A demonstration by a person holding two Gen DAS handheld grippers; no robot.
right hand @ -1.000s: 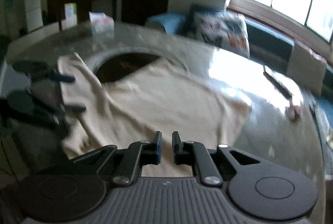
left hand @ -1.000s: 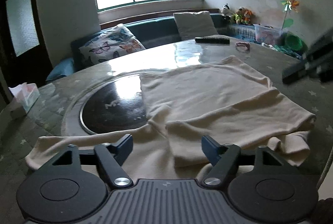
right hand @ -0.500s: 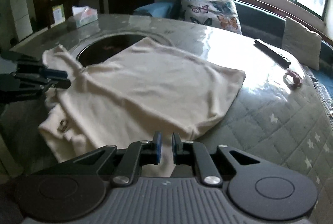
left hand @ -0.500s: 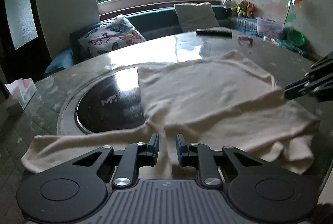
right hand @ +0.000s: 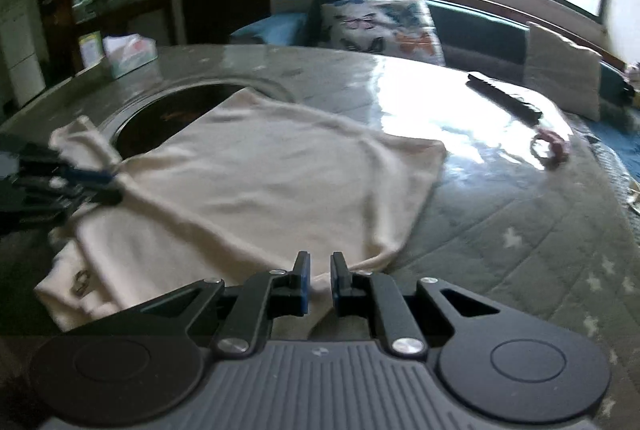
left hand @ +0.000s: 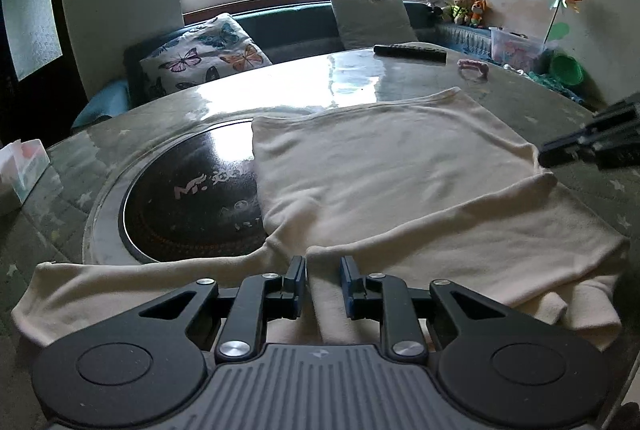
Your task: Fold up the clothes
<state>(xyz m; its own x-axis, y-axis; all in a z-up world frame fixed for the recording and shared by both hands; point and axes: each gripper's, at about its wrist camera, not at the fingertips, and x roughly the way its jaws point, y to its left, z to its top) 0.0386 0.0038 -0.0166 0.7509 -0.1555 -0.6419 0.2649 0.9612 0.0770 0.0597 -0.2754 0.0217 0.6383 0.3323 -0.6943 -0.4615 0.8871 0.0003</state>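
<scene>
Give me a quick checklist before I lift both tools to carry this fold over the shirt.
1. Left tool shut on the shirt: ok, cloth sits between its narrow fingers at the near fold.
2. Right tool shut on the shirt: ok, cloth bunches between its fingers at the near edge.
3. Shirt body flat: ok on the far half; the near right corner is bunched, not ok.
4. Left sleeve laid out: ok, it lies spread flat toward the left.
5. Landing area free: ok, remote and pink band lie beyond the shirt's far edge.
6. How many layers each tool holds: cannot tell.
</scene>
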